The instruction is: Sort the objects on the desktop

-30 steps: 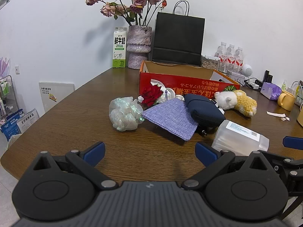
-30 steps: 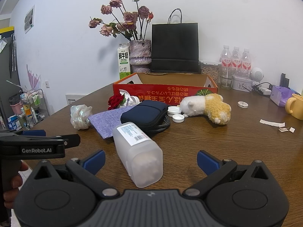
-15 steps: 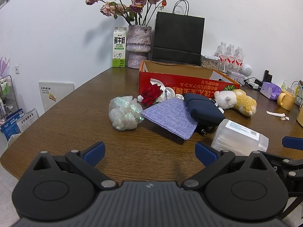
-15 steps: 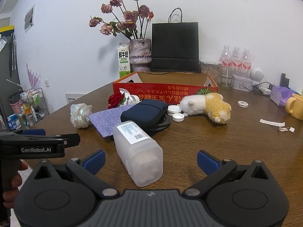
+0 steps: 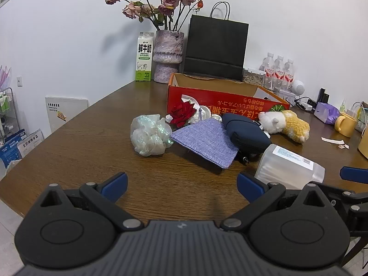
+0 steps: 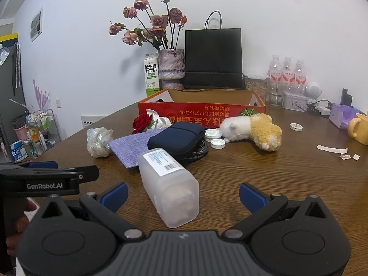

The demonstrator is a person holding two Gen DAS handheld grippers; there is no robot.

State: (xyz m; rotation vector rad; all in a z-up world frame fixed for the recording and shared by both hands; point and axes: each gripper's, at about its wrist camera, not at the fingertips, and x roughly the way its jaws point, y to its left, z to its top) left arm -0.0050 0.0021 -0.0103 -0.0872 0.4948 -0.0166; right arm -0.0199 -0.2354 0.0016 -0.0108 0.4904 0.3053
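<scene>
Barely any change from a second ago: slight creep forward. Left gripper (image 5: 181, 182) and right gripper (image 6: 183, 194) jaws spread, empty. Translucent container (image 6: 169, 185) lying lower centre on worktop (image 6: 287, 174), between right jaws, ungrasped. Sorting not started; red box (image 6: 202, 112) mid-frame.

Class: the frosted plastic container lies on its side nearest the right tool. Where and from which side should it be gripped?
Grip the frosted container across its two long side walls, near the middle. It lies lengthwise, end-on to the open right tool, so a straight-ahead approach probably works.

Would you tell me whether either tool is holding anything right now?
Nothing is held: the left tool and right tool are open, the frosted plastic bottle lying ungripped.
</scene>
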